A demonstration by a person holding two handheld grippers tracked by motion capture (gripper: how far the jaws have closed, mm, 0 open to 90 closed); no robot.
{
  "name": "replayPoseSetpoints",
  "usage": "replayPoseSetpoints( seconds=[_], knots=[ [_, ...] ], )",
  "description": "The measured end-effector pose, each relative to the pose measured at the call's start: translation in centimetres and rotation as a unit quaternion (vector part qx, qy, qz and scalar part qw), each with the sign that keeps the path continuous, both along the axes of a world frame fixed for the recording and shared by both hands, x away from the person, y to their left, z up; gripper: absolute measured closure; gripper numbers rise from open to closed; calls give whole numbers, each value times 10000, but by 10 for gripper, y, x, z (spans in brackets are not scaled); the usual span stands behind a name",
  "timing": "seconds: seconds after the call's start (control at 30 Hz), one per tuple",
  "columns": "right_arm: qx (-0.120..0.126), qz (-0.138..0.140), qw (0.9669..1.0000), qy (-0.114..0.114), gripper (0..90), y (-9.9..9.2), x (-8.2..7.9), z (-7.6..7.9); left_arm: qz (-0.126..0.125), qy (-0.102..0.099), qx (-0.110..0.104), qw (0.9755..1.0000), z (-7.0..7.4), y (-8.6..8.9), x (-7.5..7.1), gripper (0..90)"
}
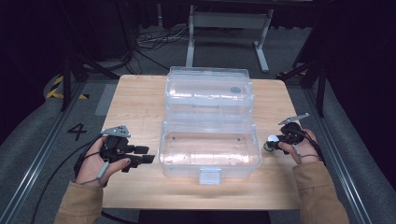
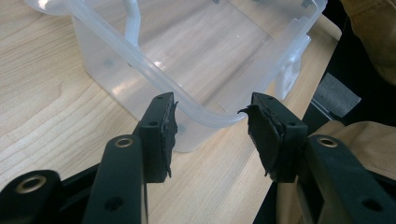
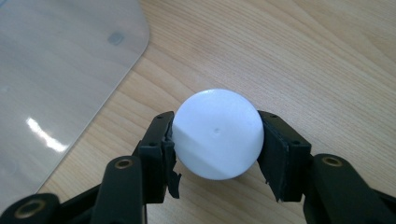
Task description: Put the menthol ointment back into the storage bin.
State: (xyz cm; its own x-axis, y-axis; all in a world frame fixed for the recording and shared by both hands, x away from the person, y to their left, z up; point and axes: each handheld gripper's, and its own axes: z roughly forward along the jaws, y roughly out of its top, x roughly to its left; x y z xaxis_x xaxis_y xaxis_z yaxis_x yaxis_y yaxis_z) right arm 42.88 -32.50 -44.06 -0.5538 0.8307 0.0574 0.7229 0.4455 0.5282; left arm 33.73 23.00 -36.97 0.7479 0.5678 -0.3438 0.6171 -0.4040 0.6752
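A clear plastic box (image 1: 208, 149) stands open at mid-table, its lid (image 1: 208, 91) folded back behind it. My right gripper (image 1: 272, 143) rests on the table just right of the box, shut on a white round cap (image 3: 215, 133) with both pads against its sides. My left gripper (image 1: 144, 155) hovers low at the box's left front corner, open and empty. In the left gripper view the box's corner rim (image 2: 196, 107) lies just beyond the open gripper (image 2: 210, 135). The right gripper view has the box's clear wall (image 3: 56, 70) at upper left.
The wooden table (image 1: 140, 98) has bare room on both sides of the box. A white latch (image 1: 209, 175) sticks out of the box's front. A small dark round thing (image 1: 235, 89) sits in the lid. Dark floor, cables and a metal frame lie beyond the far edge.
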Motion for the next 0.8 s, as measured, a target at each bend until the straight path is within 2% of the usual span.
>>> replayPoseSetpoints(
  seconds=[0.1,0.27,0.37,0.53,0.8],
  knots=[
    [50,11,9999,107,503,-2,-1,2,6,16,0,10000,-1,0,2,522],
    [1,63,9999,131,504,-3,-3,8,3,13,-4,10000,-1,-1,3,522],
    [66,142,9997,173,505,-3,-7,15,-6,15,10,10000,-2,-1,5,522],
    [69,264,9996,96,505,-1,-12,29,-24,44,25,10000,-4,-2,6,522],
    [-98,346,9993,-63,505,3,-23,50,-6,62,4,10000,-5,-2,6,517]
  ],
)
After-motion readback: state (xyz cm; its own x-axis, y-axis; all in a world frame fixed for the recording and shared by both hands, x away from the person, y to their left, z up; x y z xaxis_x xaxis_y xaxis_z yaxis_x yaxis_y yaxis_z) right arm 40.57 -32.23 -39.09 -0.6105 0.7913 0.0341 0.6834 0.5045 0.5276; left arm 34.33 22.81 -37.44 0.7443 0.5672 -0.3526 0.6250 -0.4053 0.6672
